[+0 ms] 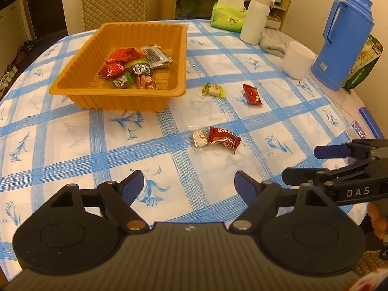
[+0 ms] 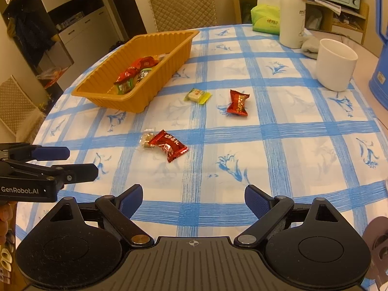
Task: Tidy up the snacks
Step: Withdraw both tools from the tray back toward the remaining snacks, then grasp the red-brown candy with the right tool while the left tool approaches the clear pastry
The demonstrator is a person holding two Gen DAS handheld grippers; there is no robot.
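The left tool (image 1: 188,181) is seen with its jaws wide apart and nothing between them, only patterned cloth; the right tool (image 2: 193,197) is likewise spread wide and empty; each is held above the near part of the counter (image 1: 72,145), apart from every snack. From the left wrist view the right tool is caught at 3 o'clock, cut off by the frame edge; in the right wrist view the left tool enters at 9 o'clock, also cut off. The orange tray (image 1: 121,97) is found at 11 o'clock, several wrapped snacks lying inside it, their labels too small to be read. Four snacks are left on the cloth: a red packet (image 1: 224,138) touching a clear-wrapped sweet (image 1: 199,138) near the centre, a green-and-white sweet (image 1: 213,90) just beside the tray's corner, and a red sweet (image 1: 252,94) to its right. At 1 o'clock a white cup (image 1: 298,60), a white flask (image 1: 257,17), a green tissue pack (image 1: 228,17) and a blue jug (image 1: 344,41) are seen; a bag behind the jug is mostly hidden.
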